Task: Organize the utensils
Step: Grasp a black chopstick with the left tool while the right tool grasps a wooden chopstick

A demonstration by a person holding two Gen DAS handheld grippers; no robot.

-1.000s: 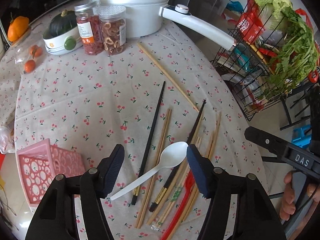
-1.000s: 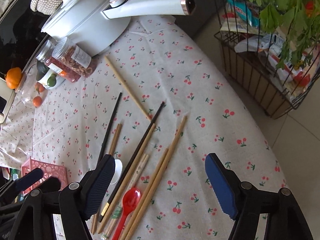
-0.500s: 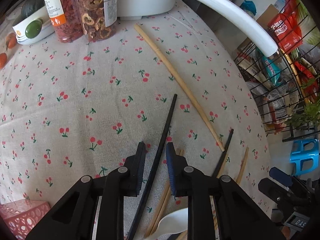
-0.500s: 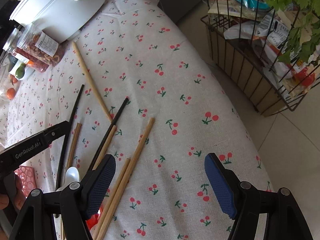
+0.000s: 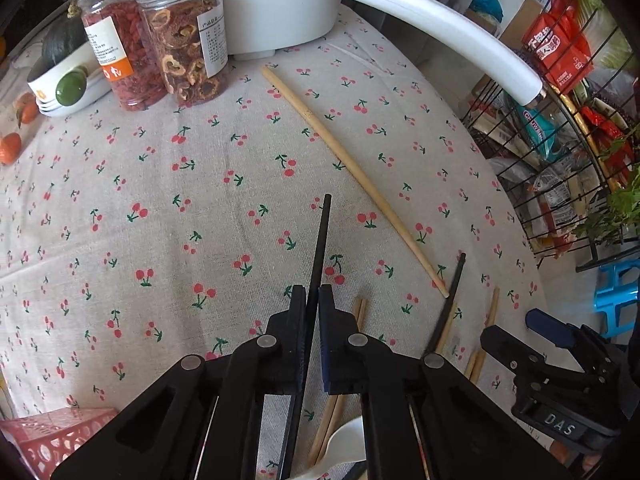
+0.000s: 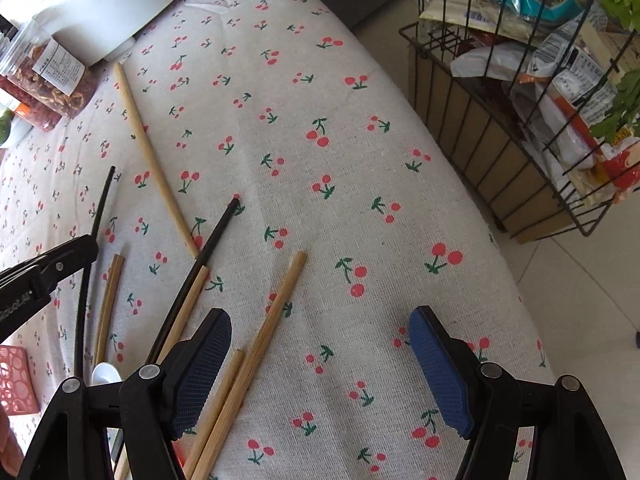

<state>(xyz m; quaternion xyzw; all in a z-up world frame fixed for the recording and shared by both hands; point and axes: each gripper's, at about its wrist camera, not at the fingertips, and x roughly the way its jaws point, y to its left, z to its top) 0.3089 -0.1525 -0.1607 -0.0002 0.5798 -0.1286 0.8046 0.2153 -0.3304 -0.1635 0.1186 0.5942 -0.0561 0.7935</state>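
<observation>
**On the cherry cloth: left grip made, right grip pending**

Across the table, scattered chopsticks and spoons lie on the cherry-print cloth (image 5: 168, 208). The left gripper (image 5: 312, 300) has its jaws drawn narrow on a black chopstick (image 5: 322, 240), pinching it part-way along its length; the far end points up the cloth toward the jars (image 5: 160, 48) and the white pot (image 5: 276, 4), while the near end runs back under the gripper body. The right gripper (image 6: 320, 344) stands wide, holding nothing, its pads poised above a pair of bamboo chopsticks (image 6: 256, 344) that lie side by side near its left pad. A second black chopstick (image 6: 200, 264) and a long pale chopstick (image 6: 152, 160) lie further left, their ends crossing. A white spoon (image 5: 344, 440) lies partly hidden under the left gripper. The pink basket (image 5: 56, 440), at the near left corner, is the likely destination.

To do the step well, judged from this view:
- Lift the black chopstick straight up, slowly; held off-centre, it may swing or pivot between the pads.
- Keep its near end clear of the spoon and the bamboo sticks beneath.
- Shift the right gripper leftward so that the bamboo pair sits between its pads before closing.
- Take both sticks together, near mid-length, with pads square to them.
</observation>
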